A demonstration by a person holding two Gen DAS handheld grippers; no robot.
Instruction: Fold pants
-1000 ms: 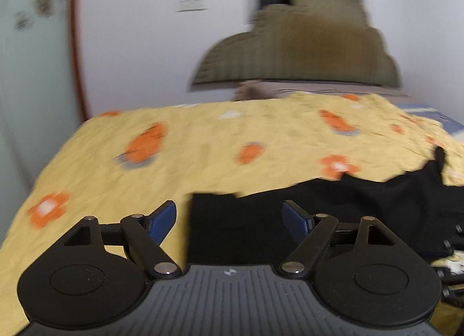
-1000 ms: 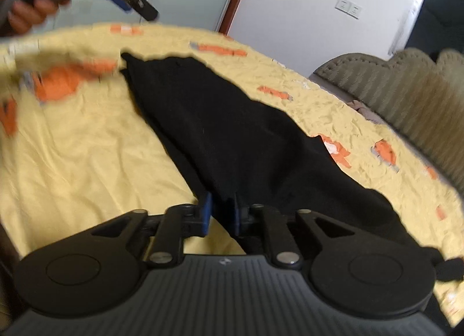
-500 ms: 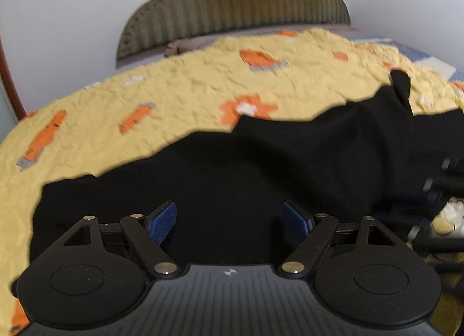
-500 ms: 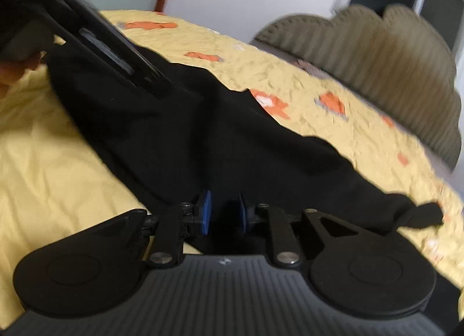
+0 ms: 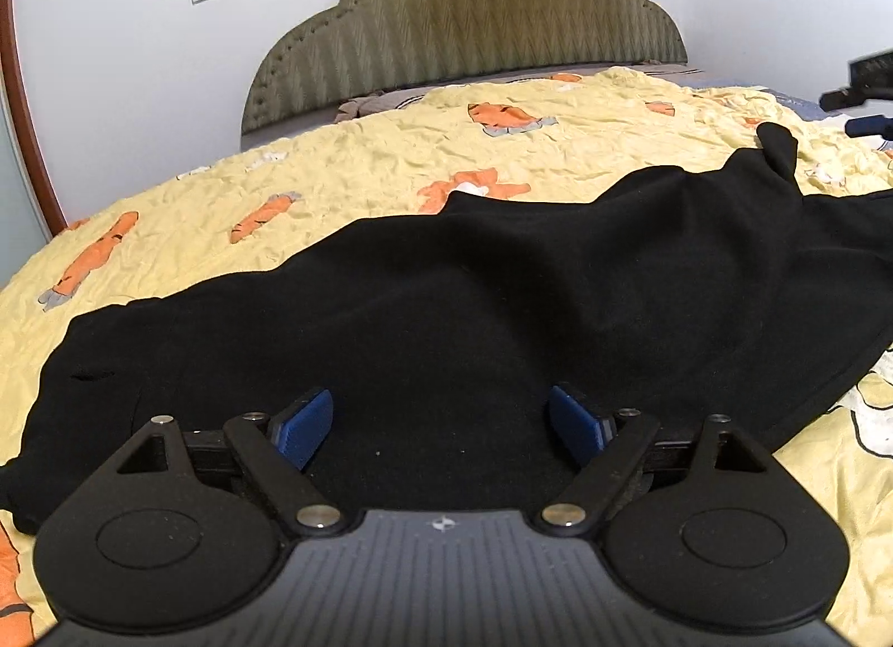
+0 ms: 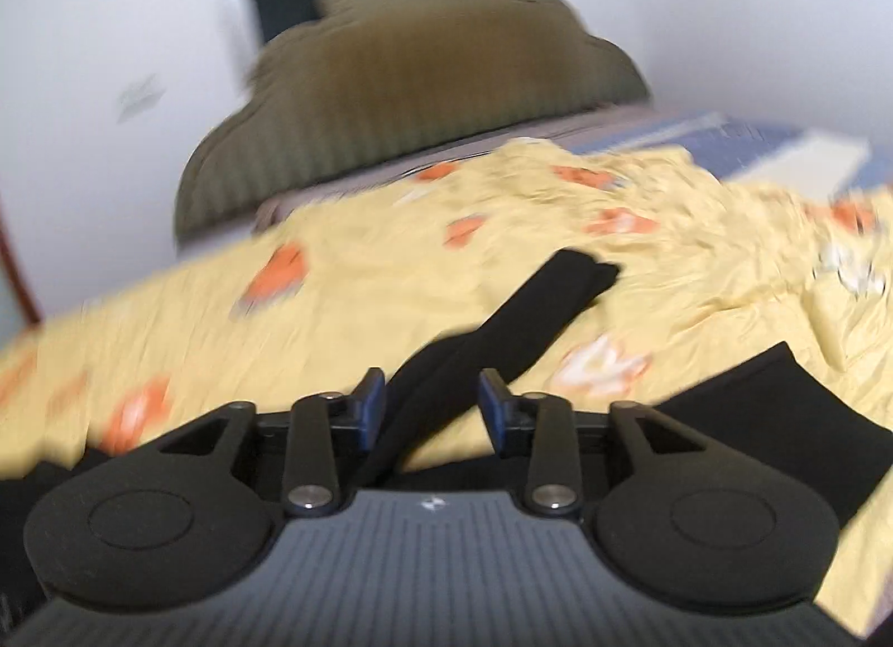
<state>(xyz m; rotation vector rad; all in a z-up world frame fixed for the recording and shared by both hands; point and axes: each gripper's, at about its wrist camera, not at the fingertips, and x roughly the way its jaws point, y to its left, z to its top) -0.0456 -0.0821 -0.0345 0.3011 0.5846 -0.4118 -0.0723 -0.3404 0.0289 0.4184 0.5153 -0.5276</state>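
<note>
Pants (image 5: 502,290) lie on bedspread (image 5: 346,167); left gripper (image 5: 441,426) and right gripper (image 6: 430,412) fingers spread, empty.

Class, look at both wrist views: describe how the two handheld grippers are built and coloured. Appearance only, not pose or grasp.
The left gripper and the right gripper look alike: a dark grey ribbed body bearing a small pale emblem, two round matte black discs at the sides, black linkage arms joined by silver pivot pins, and blue pads on the fingers. No cables or sleeves show.

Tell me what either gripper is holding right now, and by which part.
Nothing. The left gripper and right gripper both have open jaws above the black fabric pants.
</note>
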